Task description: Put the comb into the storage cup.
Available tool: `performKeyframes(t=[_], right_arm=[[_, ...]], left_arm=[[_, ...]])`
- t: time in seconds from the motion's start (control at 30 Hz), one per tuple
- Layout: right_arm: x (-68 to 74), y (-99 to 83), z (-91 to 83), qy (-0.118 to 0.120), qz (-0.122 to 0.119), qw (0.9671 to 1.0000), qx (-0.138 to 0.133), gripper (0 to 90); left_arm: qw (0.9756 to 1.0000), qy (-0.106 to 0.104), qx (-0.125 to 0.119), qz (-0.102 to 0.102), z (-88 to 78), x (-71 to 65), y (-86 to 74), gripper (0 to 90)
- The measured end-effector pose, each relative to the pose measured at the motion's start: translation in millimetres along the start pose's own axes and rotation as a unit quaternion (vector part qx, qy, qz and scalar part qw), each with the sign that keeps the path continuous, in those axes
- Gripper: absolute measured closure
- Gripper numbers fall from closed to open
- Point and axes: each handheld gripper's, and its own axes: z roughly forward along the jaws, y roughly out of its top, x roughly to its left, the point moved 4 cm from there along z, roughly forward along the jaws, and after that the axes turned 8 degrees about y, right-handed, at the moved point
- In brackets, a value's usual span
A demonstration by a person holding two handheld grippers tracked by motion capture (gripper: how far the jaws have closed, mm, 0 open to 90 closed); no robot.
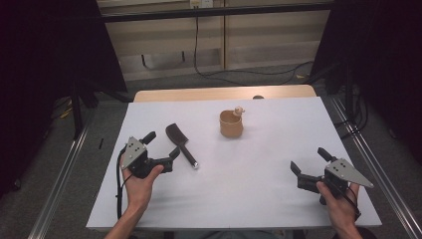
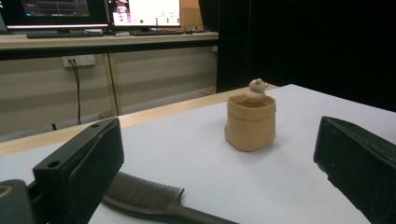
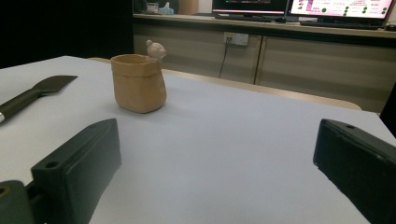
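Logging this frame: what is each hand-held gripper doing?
Left hand-held gripper: open, empty, by the comb.
Right hand-held gripper: open, empty.

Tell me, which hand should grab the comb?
Probably the left. The left gripper sits right beside the comb, jaws open, while the right gripper rests far across the table.

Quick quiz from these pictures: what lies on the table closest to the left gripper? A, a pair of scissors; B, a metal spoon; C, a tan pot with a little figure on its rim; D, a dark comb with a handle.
D: the dark comb lies just beside the open left gripper, while the tan pot stands farther off toward the table's middle.
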Motion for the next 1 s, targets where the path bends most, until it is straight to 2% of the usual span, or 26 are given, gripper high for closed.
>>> performKeyframes(t=[0.07,0.17,0.2,0.27,0.37,0.4,0.43,0.57,0.67,0.73,0.8,0.83,0.9,0.97,1.0], right_arm=[[0.7,0.2,0.1,0.003,-0.002,1.0000,-0.001,0.1],[1.0,0.0,0.2,0.003,-0.001,1.0000,-0.001,0.1],[0.7,-0.1,0.2,0.004,-0.001,1.0000,0.000,0.2],[0.2,-0.3,0.5,0.001,-0.002,1.0000,0.001,0.1],[0.1,-0.3,1.0,0.001,-0.002,1.0000,0.001,0.1],[0.5,-0.4,1.0,0.002,-0.002,1.0000,0.002,0.1],[0.5,-0.4,1.0,0.002,-0.002,1.0000,0.002,0.1],[1.0,-0.3,1.0,0.001,-0.002,1.0000,0.002,0.1],[0.9,-0.2,1.2,0.003,-0.002,1.0000,0.001,0.0],[1.2,-0.2,0.9,0.004,-0.002,1.0000,0.001,0.0],[1.2,-0.3,1.0,0.004,-0.002,1.0000,0.001,0.0],[1.2,-0.3,1.0,0.004,-0.002,1.0000,0.001,0.0],[1.3,-0.5,1.6,0.004,-0.002,1.0000,0.002,0.0],[1.3,-0.4,1.5,0.005,-0.004,1.0000,0.001,0.0],[1.3,-0.4,1.5,0.005,-0.003,1.0000,0.001,0.0]], left_arm=[[1.0000,-0.006,0.003,0.005,5.2,-0.9,0.6,2.0],[0.9999,-0.010,0.009,0.000,9.7,-2.2,-1.0,1.4],[0.9997,-0.015,0.020,0.004,12.3,-2.6,-4.9,1.4],[0.9996,-0.014,0.023,0.012,14.5,-2.0,-6.6,1.3],[0.9997,-0.015,0.017,0.011,16.9,-0.9,-6.5,1.9],[0.9997,-0.006,0.011,0.019,20.7,0.5,-7.4,1.8],[0.9997,-0.006,0.011,0.019,20.7,0.5,-7.4,1.8],[0.9998,-0.014,0.011,0.013,29.6,-1.1,-9.9,1.9],[0.9994,-0.022,0.004,0.027,37.7,-5.5,-7.2,1.9],[0.9993,-0.026,0.002,0.027,42.2,-7.8,-5.7,2.9],[0.9994,-0.031,0.006,0.013,48.3,-9.0,-4.5,2.7],[0.9994,-0.031,0.006,0.013,48.3,-9.0,-4.5,2.7],[0.9994,-0.029,0.000,0.022,58.0,-10.6,-1.1,3.3],[0.9994,-0.028,0.004,0.022,63.6,-11.5,0.7,2.9],[0.9993,-0.024,0.003,0.030,65.5,-11.4,0.9,3.6]])
